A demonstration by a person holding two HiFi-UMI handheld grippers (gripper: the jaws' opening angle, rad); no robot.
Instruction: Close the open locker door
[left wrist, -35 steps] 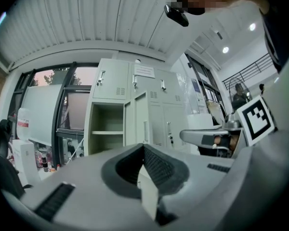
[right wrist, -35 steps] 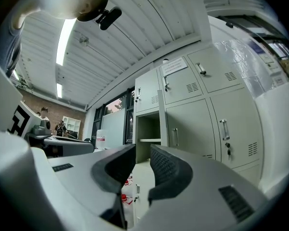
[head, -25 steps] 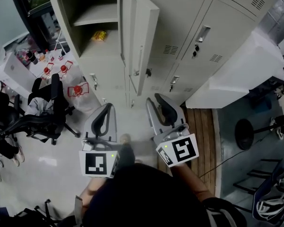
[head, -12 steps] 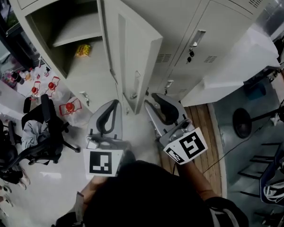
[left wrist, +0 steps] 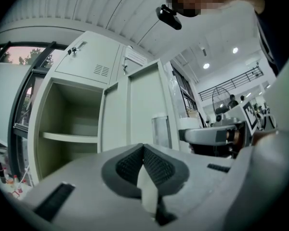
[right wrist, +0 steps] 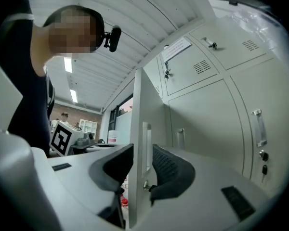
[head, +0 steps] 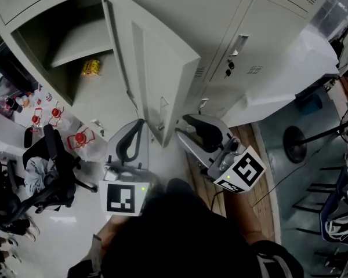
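Closing the locker door (head: 153, 62) well depends, I think, on pushing it and not on pinching it. The door stands about half open, swung out from the open compartment (head: 43, 30) at the left of the locker row, with its free edge toward me. The fingers of my right gripper (head: 184, 126) are apart and have just been opening. In the right gripper view the door's free edge with its handle (right wrist: 146, 148) stands in the gap between them, and I do not see the pads pressing on it. The left gripper (head: 138, 126) has its fingers together with nothing in them, and it sits on the opening's side of the door. I would lay one right finger flat on the outer face near the handle, far from the hinge, and push in an arc toward the frame, slowing at the end so the door does not bounce. The left gripper should leave the door's path first.
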